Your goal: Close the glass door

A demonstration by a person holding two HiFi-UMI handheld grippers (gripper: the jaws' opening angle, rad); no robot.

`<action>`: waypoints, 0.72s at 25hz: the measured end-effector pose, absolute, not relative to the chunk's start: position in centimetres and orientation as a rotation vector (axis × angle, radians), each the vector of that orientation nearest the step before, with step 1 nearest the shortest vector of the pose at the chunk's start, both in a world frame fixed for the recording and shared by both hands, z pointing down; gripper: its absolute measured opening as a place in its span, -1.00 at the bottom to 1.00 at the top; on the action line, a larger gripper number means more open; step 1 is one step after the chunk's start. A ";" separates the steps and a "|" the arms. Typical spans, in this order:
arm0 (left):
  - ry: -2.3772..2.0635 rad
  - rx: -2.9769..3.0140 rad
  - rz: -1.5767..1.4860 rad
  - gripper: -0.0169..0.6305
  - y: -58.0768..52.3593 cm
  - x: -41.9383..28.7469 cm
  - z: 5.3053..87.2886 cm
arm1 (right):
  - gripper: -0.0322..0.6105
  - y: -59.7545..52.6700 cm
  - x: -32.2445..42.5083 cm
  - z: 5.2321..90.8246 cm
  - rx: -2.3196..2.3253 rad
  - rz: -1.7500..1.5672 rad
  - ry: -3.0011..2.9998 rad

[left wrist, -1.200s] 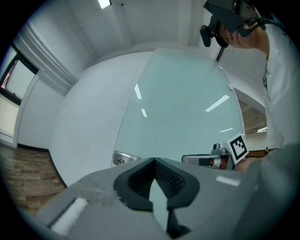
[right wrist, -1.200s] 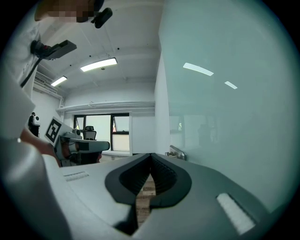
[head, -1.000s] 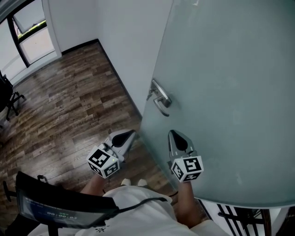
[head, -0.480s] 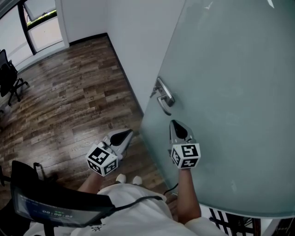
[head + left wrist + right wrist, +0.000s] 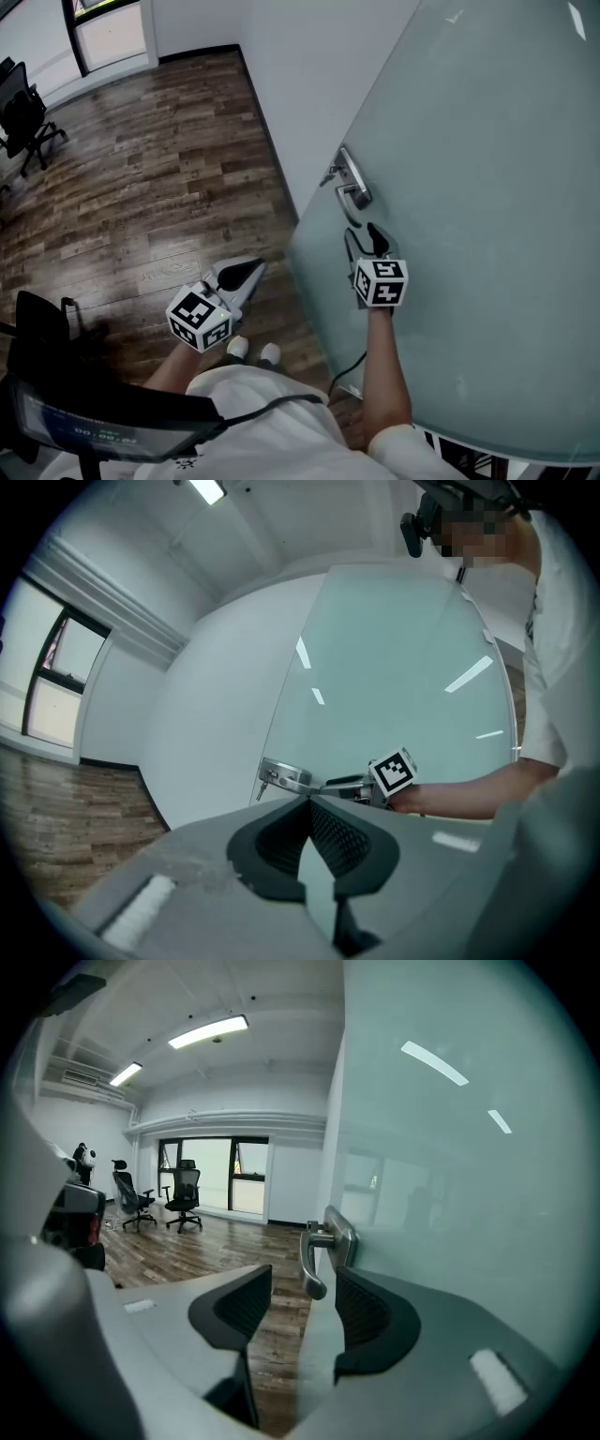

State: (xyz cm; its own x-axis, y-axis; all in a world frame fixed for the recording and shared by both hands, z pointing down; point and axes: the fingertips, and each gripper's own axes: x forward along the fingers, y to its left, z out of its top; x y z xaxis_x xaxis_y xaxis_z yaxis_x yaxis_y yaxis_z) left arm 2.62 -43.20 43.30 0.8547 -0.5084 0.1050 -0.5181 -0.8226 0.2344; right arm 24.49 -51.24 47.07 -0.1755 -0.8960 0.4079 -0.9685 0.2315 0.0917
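Glass door (image 5: 469, 187) frosted; door handle (image 5: 352, 185) sits near its free edge. Right gripper (image 5: 305, 1288) just below door handle, close to glass face. Its jaws have just been opening and now stand wide apart. Lever end shows in gap, pads not on it. Left gripper (image 5: 307, 803) left of and below door handle, off door edge, over wood floor (image 5: 141, 187). Jaws closed together, nothing between.

Left gripper (image 5: 307, 803) low in front, jaws together, nothing between; beyond, a frosted glass door (image 5: 403, 667), metal handle (image 5: 284, 777) at its left edge; a person's forearm (image 5: 469, 797) stretched in from the right; white wall (image 5: 206, 714), wood floor (image 5: 56, 808) at left
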 end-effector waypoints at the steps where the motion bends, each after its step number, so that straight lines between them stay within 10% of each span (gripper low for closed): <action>1: -0.783 2.774 0.055 -0.94 -43.1 2.5 43.4 | -0.23 -51.6 24.6 47.5 1.718 0.277 -2.129; 14: -0.819 2.772 0.071 -0.94 -43.6 1.8 43.8 | -0.16 -55.2 24.2 51.2 1.715 0.403 -2.123; 18: -0.839 2.770 0.081 -0.94 -43.8 1.1 43.7 | -0.54 -55.8 24.9 51.1 1.772 0.413 -2.107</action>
State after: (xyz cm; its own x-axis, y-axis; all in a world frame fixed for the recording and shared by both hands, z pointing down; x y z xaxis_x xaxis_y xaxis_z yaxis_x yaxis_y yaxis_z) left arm 1.12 -43.77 43.73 0.8329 -0.5395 0.1235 -0.5531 -0.8043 0.2172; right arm 24.91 -55.78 51.10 -0.1518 -0.8811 0.4479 -0.9850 0.1725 0.0055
